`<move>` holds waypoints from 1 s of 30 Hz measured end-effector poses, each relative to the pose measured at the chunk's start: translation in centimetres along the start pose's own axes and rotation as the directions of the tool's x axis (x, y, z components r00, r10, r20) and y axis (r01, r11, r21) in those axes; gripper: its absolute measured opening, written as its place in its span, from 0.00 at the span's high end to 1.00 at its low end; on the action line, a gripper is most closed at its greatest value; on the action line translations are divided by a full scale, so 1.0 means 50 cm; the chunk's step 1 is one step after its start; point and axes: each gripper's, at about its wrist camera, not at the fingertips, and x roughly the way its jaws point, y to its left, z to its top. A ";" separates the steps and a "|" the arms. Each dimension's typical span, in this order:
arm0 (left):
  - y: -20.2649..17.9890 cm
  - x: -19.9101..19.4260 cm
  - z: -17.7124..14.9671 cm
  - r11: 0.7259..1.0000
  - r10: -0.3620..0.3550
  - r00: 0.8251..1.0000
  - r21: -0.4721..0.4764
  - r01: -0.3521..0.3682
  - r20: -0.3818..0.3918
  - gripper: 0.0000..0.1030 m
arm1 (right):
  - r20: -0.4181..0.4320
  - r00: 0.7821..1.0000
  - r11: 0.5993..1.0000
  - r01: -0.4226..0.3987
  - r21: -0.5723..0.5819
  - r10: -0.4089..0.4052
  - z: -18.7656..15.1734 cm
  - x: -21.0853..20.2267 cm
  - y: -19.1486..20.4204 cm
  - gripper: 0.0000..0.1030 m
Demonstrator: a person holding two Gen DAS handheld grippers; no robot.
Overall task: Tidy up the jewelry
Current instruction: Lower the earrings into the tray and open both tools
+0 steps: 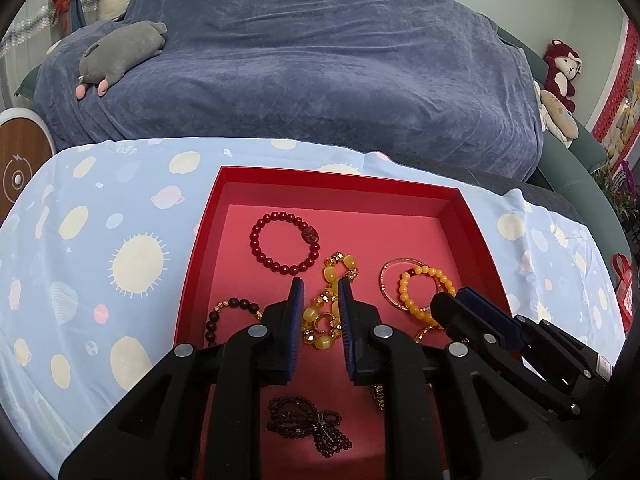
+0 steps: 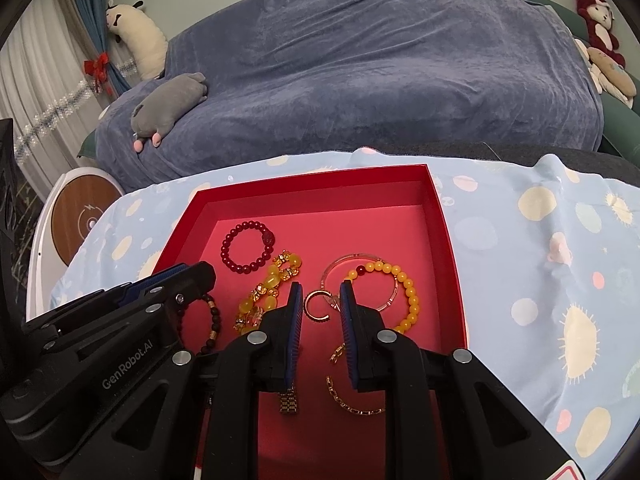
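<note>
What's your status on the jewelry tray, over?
Left gripper open, empty, over chunky yellow bracelet. Right gripper open, empty, over open gold ring. All jewelry in red tray. Nothing blocking.

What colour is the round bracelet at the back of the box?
Dark red beads, clearest in the left wrist view.

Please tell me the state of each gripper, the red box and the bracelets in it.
left gripper: open, holding nothing
right gripper: open, holding nothing
red box: no lid on it
dark red bead bracelet: flat, lying apart
yellow bead bracelet: flat, overlapping a clear bangle
</note>
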 end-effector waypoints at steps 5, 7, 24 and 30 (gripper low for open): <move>0.001 -0.007 -0.004 1.000 0.018 1.000 -0.007 -0.018 0.010 0.69 | -0.003 1.000 1.000 0.013 0.005 -0.013 0.001 -0.001 -0.001 0.78; 0.003 -0.011 -0.007 1.000 0.016 1.000 -0.013 -0.016 0.008 0.68 | -0.002 1.000 1.000 0.014 0.005 -0.014 0.000 -0.006 -0.001 0.77; 0.001 -0.102 -0.041 1.000 0.023 0.999 -0.014 -0.023 0.026 0.62 | 0.034 0.998 0.998 0.057 0.020 -0.058 -0.037 -0.103 0.000 0.56; -0.003 -0.145 -0.065 0.999 0.034 0.999 0.000 -0.034 0.036 0.58 | 0.047 0.996 0.997 0.074 0.022 -0.075 -0.063 -0.146 0.003 0.52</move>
